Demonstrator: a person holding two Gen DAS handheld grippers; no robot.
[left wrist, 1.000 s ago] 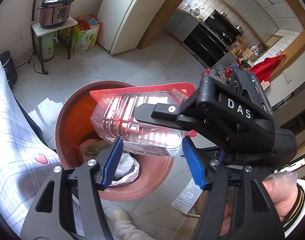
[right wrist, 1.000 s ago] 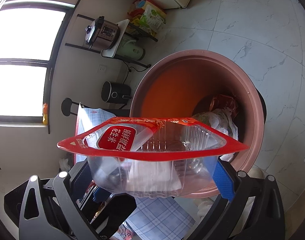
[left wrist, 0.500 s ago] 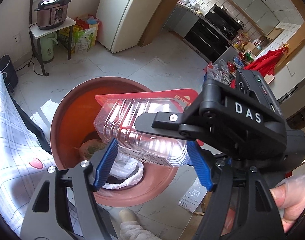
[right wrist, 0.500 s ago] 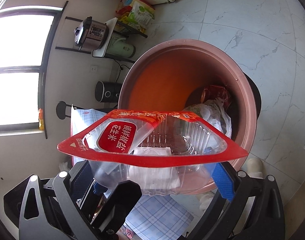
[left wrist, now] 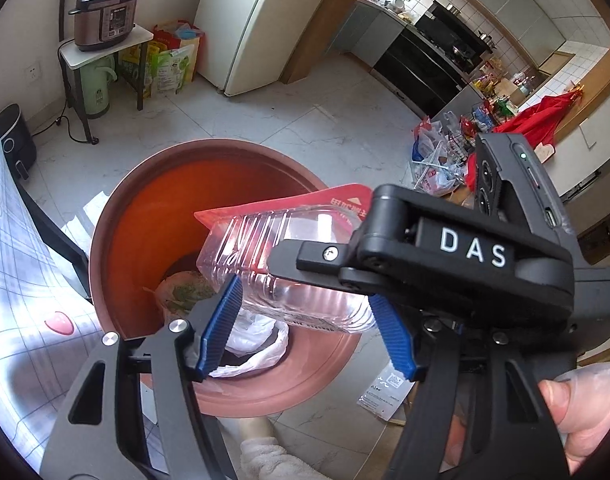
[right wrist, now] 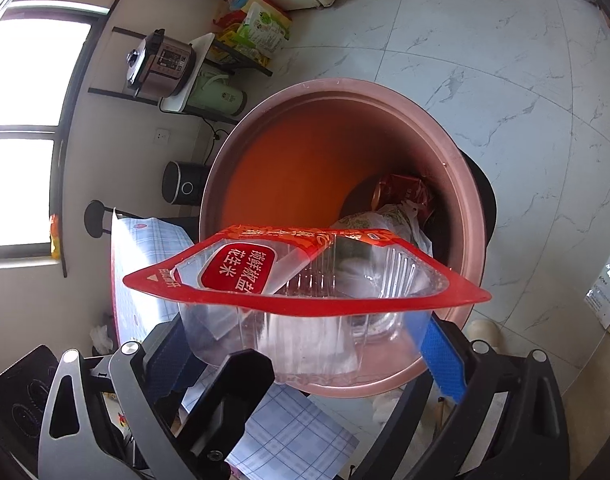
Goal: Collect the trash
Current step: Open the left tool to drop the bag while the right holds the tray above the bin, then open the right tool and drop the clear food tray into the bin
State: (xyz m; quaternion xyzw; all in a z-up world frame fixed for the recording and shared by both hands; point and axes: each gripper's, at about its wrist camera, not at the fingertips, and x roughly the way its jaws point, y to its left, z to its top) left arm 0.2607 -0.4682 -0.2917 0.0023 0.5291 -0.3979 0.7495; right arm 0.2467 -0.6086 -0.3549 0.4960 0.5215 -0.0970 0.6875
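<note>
In the left wrist view, we see the left gripper (left wrist: 305, 328) with its blue fingers (left wrist: 221, 328) apart and closing beside the clear plastic tray (left wrist: 273, 256); whether they touch it we cannot tell. The right gripper (left wrist: 457, 256) crosses in front, a hand (left wrist: 581, 412) beneath it. The tray hangs over the orange trash bin (left wrist: 145, 216), which holds bagged waste (left wrist: 249, 344). Behind stand a refrigerator (left wrist: 249, 28) and a kitchen range (left wrist: 425, 64).

In the right wrist view, we see the right gripper (right wrist: 305, 344) clamped on the tray (right wrist: 305, 280), whose red-rimmed opening and peeled label show only here, as does a red can (right wrist: 401, 192) in the bin (right wrist: 297, 160). The checked surface (right wrist: 289, 432) lies below; a window (right wrist: 25, 128) and pressure cooker (right wrist: 161, 64) flank the marble floor (right wrist: 525, 100).
</note>
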